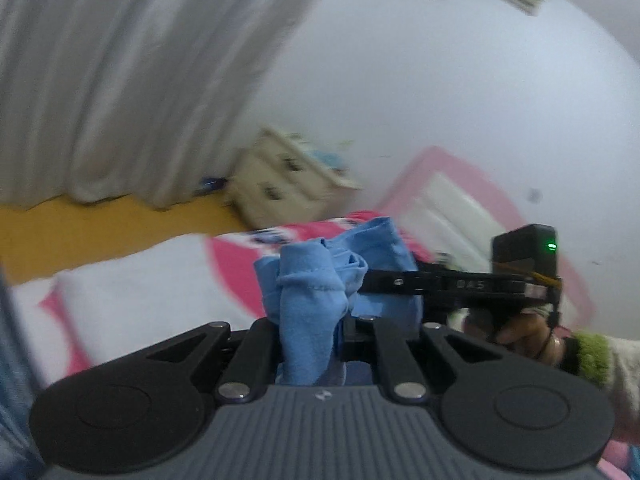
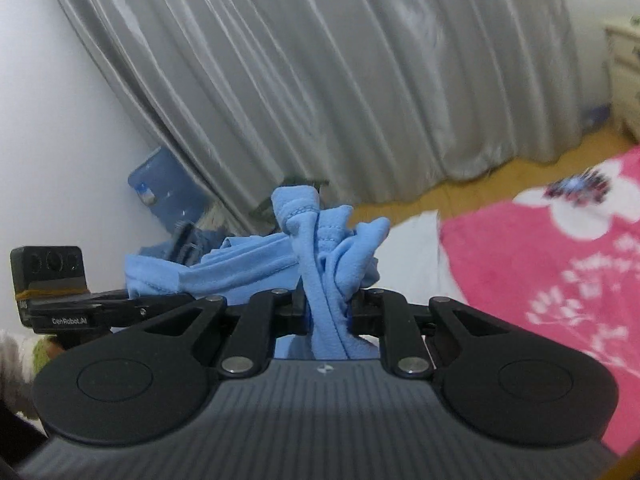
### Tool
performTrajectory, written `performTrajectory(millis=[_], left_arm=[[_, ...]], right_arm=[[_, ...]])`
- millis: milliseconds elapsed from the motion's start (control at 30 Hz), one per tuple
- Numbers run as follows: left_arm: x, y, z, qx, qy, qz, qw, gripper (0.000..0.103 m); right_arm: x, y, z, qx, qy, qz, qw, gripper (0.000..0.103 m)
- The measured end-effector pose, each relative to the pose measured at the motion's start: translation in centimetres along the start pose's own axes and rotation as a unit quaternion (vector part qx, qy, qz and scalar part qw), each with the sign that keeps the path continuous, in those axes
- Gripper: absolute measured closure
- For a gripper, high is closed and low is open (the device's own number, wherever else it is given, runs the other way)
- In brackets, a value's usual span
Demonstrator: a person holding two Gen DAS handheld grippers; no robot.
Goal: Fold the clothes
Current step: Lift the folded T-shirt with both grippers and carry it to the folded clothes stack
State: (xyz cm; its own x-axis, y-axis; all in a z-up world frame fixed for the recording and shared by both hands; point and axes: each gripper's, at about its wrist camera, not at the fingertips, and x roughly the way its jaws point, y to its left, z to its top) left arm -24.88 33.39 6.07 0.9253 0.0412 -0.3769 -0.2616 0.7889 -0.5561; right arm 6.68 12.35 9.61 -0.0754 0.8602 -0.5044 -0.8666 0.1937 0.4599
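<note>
- Right up against the lens, our left tongs (image 1: 310, 320) are clamped on a bunched fold of the blue garment (image 1: 316, 280), jaws nearly together with cloth squeezed between them.
- Our right tongs (image 2: 330, 312) are pinched on another bunch of the same blue garment (image 2: 320, 264), and a band of it runs across to the left tongs (image 2: 132, 300) at that view's left.
- Held by both tongs, the garment hangs above the bed (image 1: 140, 280), near the edge by the wooden floor (image 1: 100, 224), over the pink-and-white bedspread (image 2: 540, 280).
- We judge this the carrying or spreading step, not yet a fold.
- Next we'd need to draw the tongs apart, pull the cloth taut and lay it flat on the bed.
</note>
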Motion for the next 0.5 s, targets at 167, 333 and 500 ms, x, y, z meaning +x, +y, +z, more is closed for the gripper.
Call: performTrajectory(millis=[167, 333, 500], left_arm=[[0.7, 4.4, 0.8, -0.026, -0.005, 0.068, 0.9974, 0.093], [1.5, 5.0, 0.9, 0.035, -0.004, 0.12, 0.9921, 0.093], [3.8, 4.5, 1.2, 0.061, -0.001, 0.159, 0.9853, 0.093]], right_arm=[[5.3, -0.8, 0.0, -0.009, 0.024, 0.014, 1.0, 0.09], [8.6, -1.3, 0.4, -0.024, 0.034, 0.023, 0.999, 0.09], [10.5, -2.7, -0.2, -0.022, 0.035, 0.022, 0.999, 0.09]])
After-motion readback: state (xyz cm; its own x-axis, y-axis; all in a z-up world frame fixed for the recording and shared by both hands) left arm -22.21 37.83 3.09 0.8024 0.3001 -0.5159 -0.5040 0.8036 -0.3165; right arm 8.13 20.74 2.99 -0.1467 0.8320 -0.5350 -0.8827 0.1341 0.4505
